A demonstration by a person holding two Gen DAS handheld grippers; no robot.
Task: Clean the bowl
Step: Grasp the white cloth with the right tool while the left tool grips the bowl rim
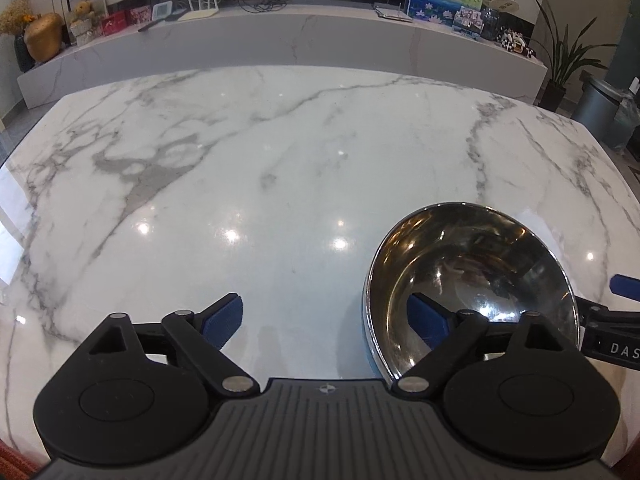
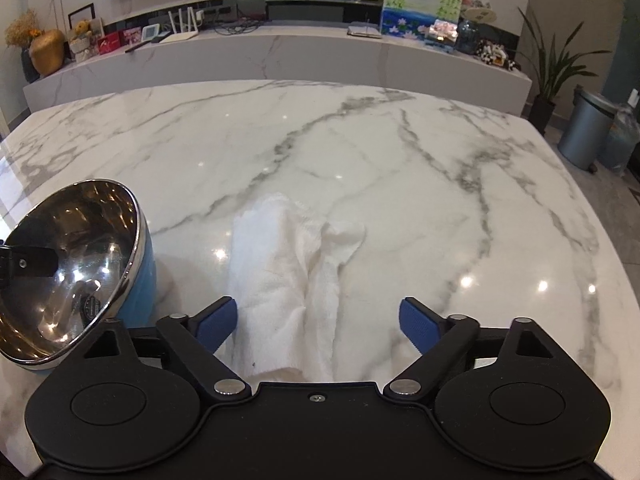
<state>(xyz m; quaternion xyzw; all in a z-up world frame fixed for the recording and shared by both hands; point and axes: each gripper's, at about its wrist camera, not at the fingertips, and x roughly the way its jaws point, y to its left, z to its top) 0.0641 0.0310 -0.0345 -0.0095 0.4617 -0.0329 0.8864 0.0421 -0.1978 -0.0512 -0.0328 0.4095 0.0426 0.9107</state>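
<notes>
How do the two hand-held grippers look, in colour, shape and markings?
Both the left gripper and the right gripper have matte black bodies with two round discs, angled black link arms with silver pivot pins, and blue textured pads on the fingers. The left body is ribbed with a small star emblem. White letters "DAS" show on the right gripper's side in the left view. No cables or sleeves are visible.

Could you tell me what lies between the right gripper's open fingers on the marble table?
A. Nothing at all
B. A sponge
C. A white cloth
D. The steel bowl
C: in the right wrist view the white cloth lies crumpled on the table between the right gripper fingers, untouched; the bowl sits off to its left.
</notes>
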